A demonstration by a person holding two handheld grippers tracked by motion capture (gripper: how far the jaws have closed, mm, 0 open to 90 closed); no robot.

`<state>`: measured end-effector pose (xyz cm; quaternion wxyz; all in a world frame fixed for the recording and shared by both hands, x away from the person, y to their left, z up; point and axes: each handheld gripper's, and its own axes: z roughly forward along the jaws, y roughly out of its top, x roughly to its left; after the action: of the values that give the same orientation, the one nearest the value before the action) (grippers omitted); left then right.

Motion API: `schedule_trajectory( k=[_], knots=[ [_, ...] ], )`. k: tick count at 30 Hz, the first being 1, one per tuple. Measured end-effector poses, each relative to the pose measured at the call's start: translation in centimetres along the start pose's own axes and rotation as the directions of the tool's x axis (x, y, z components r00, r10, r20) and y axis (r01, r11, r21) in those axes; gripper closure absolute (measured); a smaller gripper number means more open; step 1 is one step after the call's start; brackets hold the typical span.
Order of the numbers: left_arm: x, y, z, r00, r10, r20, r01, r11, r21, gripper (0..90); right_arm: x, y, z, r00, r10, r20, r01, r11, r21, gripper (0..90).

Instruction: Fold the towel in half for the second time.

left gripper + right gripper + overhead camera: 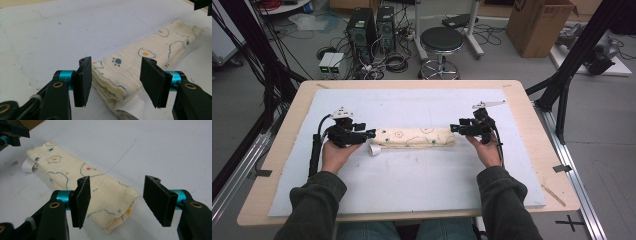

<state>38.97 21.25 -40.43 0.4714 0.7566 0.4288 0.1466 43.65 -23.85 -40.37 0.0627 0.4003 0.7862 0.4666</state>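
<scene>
claws sat one at each end of the folded cloth [416, 137], the left claw [371, 133] at its left end and the right claw [454, 128] at its right end, both with jaws spread wide and holding nothing. the cloth lay as a long narrow bundle across the middle of the surface [412, 185], running left to right, with a small white tag [374, 150] poking out at the left end. to grip well, i judged each claw should slide further in so the jaws straddle all the folded layers, then close together, or the bundle may sag or unfold on one side. in the left gripper view the cloth [140, 65] looked soft and crinkled, cream muslin printed with fried eggs and paw marks, its layered edges stacked between the black pads [82, 81]. in the right gripper view the rounded end [120, 212] sat between flat, matte jaws.
</scene>
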Motion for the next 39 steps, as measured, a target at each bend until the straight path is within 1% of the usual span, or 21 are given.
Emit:
schedule_trajectory(
  k=[6,7,10,12,14,16,19,23,24,27,30,32,36,39],
  knots=[
    [-0.2,0.1,-0.4,1.0,0.003,0.008,-0.003,0.9999,-0.011,40.5,0.2,0.0,-0.4,1.0,0.01,0.0,-0.01,1.0,-0.001,30.4],
    [-0.3,0.1,-0.5,0.9999,0.01,0.01,-0.01,0.9999,-0.008,39.9,0.3,0.0,-0.5,1.0,0.008,0.0,-0.008,1.0,-0.006,29.3],
    [-0.5,0.1,-0.7,0.9998,0.013,0.014,-0.013,0.9998,-0.015,37.7,0.5,0.1,-0.9,1.0,0.002,0.001,-0.002,1.0,-0.019,25.7],
    [-0.6,0.0,-0.9,0.9998,0.013,0.014,-0.013,0.9996,-0.024,36.7,0.6,0.1,-1.1,1.0,-0.001,0.009,0.001,1.0,-0.021,22.7],
    [-0.6,0.0,-1.1,0.9997,0.02,0.014,-0.02,0.9995,-0.026,35.6,0.7,0.1,-1.3,1.0,-0.001,0.008,0.001,1.0,-0.022,21.1],
    [-0.7,-0.1,-1.3,0.9998,0.018,0.009,-0.018,0.9995,-0.028,33.1,0.9,0.1,-1.5,0.9999,-0.006,0.012,0.006,1.0,-0.024,19.2],
    [-0.8,-0.1,-1.7,0.9994,0.031,0.013,-0.03,0.999,-0.032,31.5,1.1,0.1,-1.7,0.9999,-0.008,0.013,0.008,1.0,-0.03,16.4],
    [-0.9,-0.1,-2.1,0.9992,0.038,0.012,-0.038,0.9988,-0.033,29.0,1.2,0.1,-1.9,0.9998,-0.012,0.017,0.013,0.999,-0.029,12.2],
    [-0.9,-0.1,-2.1,0.9991,0.04,0.011,-0.04,0.9986,-0.036,28.7,1.3,0.1,-2.0,0.9998,-0.007,0.02,0.007,1.0,-0.026,12.1],
    [-1.0,-0.2,-2.3,0.9993,0.036,0.009,-0.036,0.9986,-0.038,27.6,1.3,0.1,-2.2,0.9995,-0.02,0.023,0.021,0.999,-0.028,12.1],
    [-0.9,-0.2,-2.5,0.9991,0.043,0.006,-0.042,0.9984,-0.038,27.5,1.5,0.1,-2.3,0.9995,-0.025,0.021,0.025,0.999,-0.026,12.0],
    [-1.0,-0.2,-2.7,0.9993,0.037,0.007,-0.036,0.9984,-0.043,27.5,1.6,0.0,-2.5,0.9993,-0.032,0.02,0.032,0.999,-0.025,12.0],
    [-0.9,-0.3,-2.9,0.999,0.043,0.006,-0.043,0.9982,-0.042,27.4,1.8,0.0,-2.7,0.999,-0.038,0.022,0.039,0.999,-0.029,12.0],
    [-0.9,-0.4,-3.0,0.9992,0.041,0.004,-0.04,0.9982,-0.045,27.4,1.9,-0.1,-2.7,0.9989,-0.042,0.022,0.043,0.999,-0.031,12.0]
  ],
)
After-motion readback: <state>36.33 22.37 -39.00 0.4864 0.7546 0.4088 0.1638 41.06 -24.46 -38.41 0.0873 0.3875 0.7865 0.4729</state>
